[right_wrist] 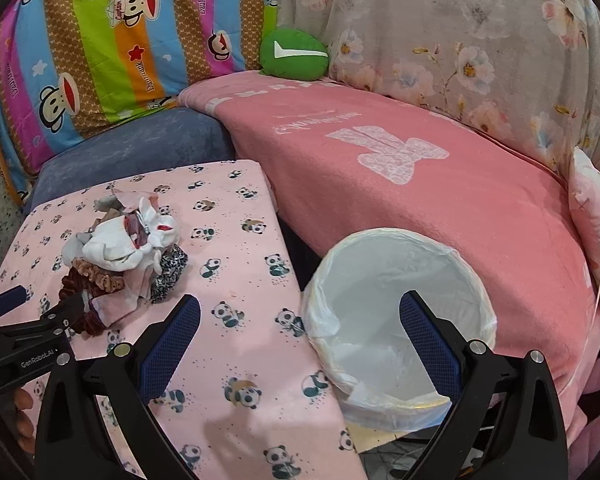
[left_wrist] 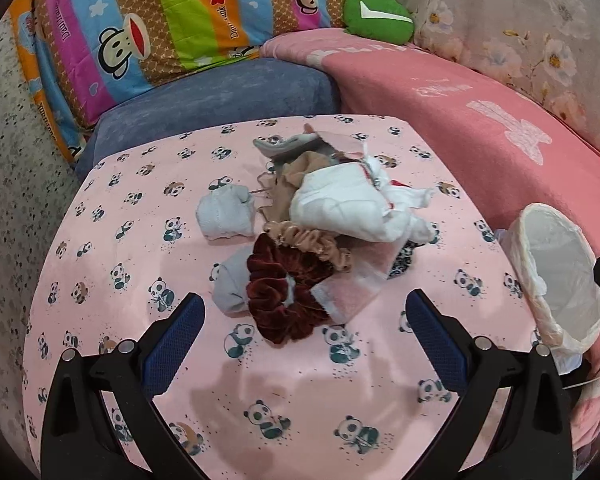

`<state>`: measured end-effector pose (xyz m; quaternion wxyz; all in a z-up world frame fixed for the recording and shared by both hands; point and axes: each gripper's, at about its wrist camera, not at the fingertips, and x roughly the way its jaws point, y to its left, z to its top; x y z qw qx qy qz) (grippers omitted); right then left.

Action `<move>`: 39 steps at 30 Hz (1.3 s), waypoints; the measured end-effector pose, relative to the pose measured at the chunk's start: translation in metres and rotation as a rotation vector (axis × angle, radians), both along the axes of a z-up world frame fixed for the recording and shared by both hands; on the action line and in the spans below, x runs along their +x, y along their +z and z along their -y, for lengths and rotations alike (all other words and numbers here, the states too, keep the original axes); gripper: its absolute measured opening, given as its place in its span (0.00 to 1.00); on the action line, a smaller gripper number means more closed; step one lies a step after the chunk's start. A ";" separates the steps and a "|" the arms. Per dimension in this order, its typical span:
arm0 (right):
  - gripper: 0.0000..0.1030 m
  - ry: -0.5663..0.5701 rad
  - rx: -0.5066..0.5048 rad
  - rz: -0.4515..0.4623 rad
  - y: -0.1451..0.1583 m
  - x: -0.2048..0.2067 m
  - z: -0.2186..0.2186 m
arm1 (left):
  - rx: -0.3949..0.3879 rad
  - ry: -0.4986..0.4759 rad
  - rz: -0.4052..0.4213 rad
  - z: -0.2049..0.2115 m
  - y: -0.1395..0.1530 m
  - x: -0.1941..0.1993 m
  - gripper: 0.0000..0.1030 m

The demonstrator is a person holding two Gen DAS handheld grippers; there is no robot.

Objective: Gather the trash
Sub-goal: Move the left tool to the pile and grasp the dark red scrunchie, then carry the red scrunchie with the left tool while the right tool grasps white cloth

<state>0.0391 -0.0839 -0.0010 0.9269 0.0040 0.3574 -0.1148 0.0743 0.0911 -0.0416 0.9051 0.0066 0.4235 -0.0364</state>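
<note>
Heap of soft crumpled white tissue and velvet scrunchies (left_wrist: 312,232) mid panda-print pink bench (left_wrist: 140,208). My left tongs (left_wrist: 304,320) and right tongs (right_wrist: 300,320) gape empty. Light, squashy; pinch raised fold. White-lined round bin (right_wrist: 400,312) beside bench.

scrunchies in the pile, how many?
3, maybe more buried. Dark red velvet scrunchie at the near edge, tan scrunchie just behind it, black-and-white patterned scrunchie on the side toward the bin.
</note>
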 end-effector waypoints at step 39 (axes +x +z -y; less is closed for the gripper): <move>0.41 0.376 0.148 -0.130 -0.054 0.098 -0.132 | -0.240 -0.128 -0.021 -0.055 0.010 0.027 0.16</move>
